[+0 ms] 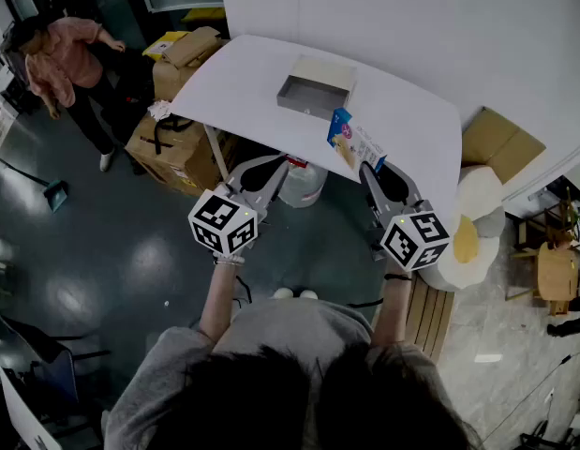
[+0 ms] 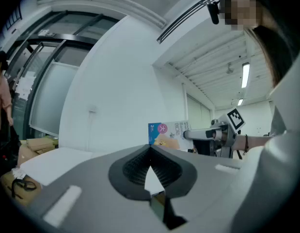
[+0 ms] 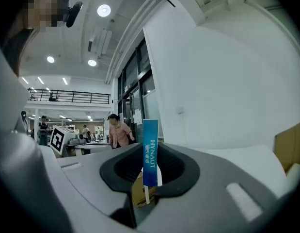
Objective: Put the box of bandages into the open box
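Head view: the right gripper (image 1: 368,169) is clamping the box of bandages (image 1: 353,141) by its lower end and holding it up, tilted, over the near edge of the white table (image 1: 261,78). The open box (image 1: 316,86) is sitting further back on the table, empty as far as the view shows. The bandage box is hanging near it but well clear, not touching. The left gripper (image 1: 271,163) is hovering just off the table's near-left edge with nothing in it. Cardboard boxes (image 1: 168,143) are sitting on the floor to the left of the table, and a person in pink (image 1: 60,59) is standing beyond them.

Left gripper view: the left gripper (image 2: 150,148) is showing its jaws pressed together at the tips, with nothing between them. Past the tips, the box of bandages (image 2: 163,132) is appearing broadside, with the right gripper (image 2: 196,134) gripping it from the right. The table (image 2: 57,159) is lying low on the left.

Right gripper view: the right gripper (image 3: 150,176) is squeezing the box of bandages (image 3: 150,152), which is standing edge-on and upright between the jaws with its blue side facing the camera. The person in pink (image 3: 118,131) is standing in the background left of the box, and the left gripper's marker cube (image 3: 57,139) is showing at far left.
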A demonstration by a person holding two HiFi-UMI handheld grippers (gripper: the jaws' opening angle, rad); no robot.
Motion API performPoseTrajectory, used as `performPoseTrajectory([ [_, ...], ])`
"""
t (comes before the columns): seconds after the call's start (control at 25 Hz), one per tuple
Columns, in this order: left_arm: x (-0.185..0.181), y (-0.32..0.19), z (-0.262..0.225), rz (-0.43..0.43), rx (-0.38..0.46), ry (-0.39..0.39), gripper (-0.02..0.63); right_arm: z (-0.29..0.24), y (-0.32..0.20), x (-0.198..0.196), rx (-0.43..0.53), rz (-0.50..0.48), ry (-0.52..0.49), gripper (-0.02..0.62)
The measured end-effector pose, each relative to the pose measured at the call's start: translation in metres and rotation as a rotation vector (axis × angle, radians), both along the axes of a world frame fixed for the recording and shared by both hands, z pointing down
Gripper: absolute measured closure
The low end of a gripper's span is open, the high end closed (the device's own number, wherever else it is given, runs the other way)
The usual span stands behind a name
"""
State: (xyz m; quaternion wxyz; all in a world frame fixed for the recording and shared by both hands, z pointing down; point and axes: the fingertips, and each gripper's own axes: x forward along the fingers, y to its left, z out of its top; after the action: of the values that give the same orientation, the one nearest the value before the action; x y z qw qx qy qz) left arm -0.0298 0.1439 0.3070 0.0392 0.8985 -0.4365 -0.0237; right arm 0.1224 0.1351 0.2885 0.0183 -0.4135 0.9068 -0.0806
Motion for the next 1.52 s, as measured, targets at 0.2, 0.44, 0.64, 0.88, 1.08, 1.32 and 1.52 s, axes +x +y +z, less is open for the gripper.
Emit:
performPoseTrajectory([
  [0.2,0.001,0.001,-0.001,0.000,-0.002,0.002,0.612,-0.001,0.001,0.001,0.001,-0.003,0.004,0.505],
  [0.44,0.002,-0.002,0.002,0.001,-0.007,0.004,0.612,0.001,-0.003,0.003,0.001,0.000,0.003,0.505],
  [0.64,0.008,-0.005,0.004,-0.004,-0.008,0.012,0.612,0.002,-0.006,0.009,-0.006,-0.011,-0.010,0.503],
  [0.88,0.019,-0.012,0.007,-0.031,-0.020,0.015,0.612,0.008,-0.016,0.018,-0.030,-0.038,-0.022,0.503],
  [1.08,0.017,-0.010,0.010,-0.075,-0.032,0.018,0.612,0.013,-0.025,0.019,-0.052,-0.057,-0.049,0.503],
  [1.32,-0.001,-0.016,0.018,-0.118,-0.060,0.021,0.612,0.016,-0.037,0.010,-0.068,-0.069,-0.065,0.503],
  [1.52,-0.012,-0.035,0.024,-0.120,-0.071,0.031,0.612,0.024,-0.057,0.001,-0.082,-0.066,-0.061,0.503],
])
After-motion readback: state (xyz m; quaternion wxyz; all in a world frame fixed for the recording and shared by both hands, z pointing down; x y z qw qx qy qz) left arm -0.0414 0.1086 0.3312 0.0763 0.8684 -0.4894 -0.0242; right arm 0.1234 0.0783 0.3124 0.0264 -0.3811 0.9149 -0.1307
